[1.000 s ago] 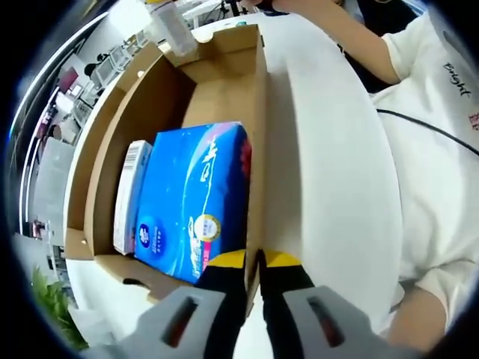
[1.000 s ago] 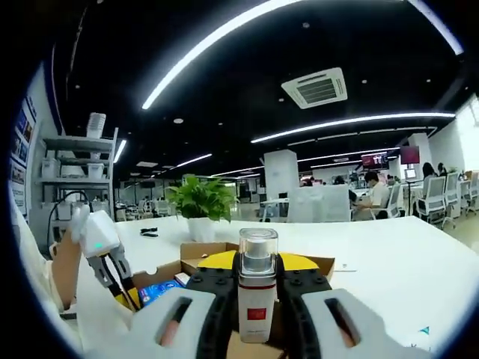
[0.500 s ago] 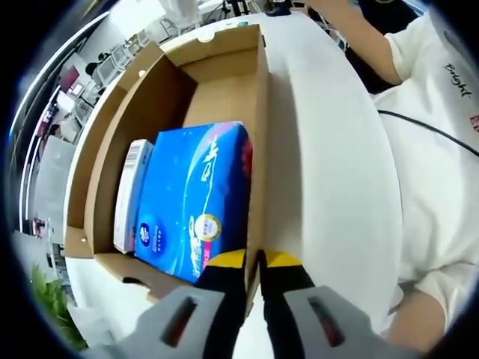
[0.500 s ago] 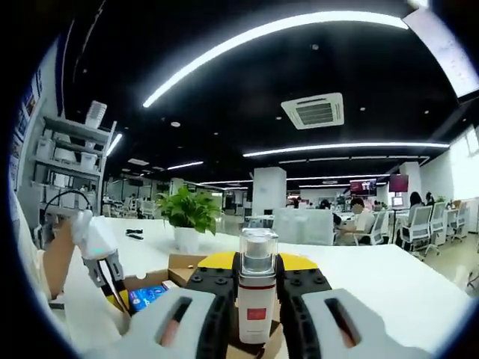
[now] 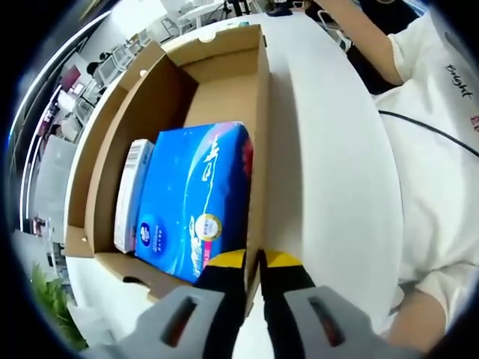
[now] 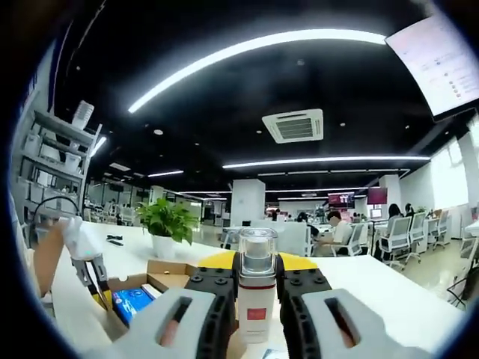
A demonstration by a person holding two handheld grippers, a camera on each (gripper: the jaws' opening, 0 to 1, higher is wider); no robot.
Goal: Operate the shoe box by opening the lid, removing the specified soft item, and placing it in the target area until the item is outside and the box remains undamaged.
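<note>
Two packs in open shoe box (image 5: pixel 224 82): blue tissue pack (image 5: pixel 196 198), white carton (image 5: pixel 130 194).

right gripper view: camera has tilted up and swung across the 1.0 s; more ceiling shows, a wall screen (image 6: pixel 441 63) has come in at top right
bottle (image 6: pixel 257 295): same clamp between right gripper (image 6: pixel 257 280) jaws, but its background has gone from box to table and office
shoe box (image 6: pixel 161 273): sat behind the bottle earlier, now lower left of it, from the camera move
left gripper (image 6: pixel 88 258): drifted further down-left in this view
left gripper view: clear bottle at top edge 1.0 s ago has gone from over the shoe box (image 5: pixel 224 78) far end
</note>
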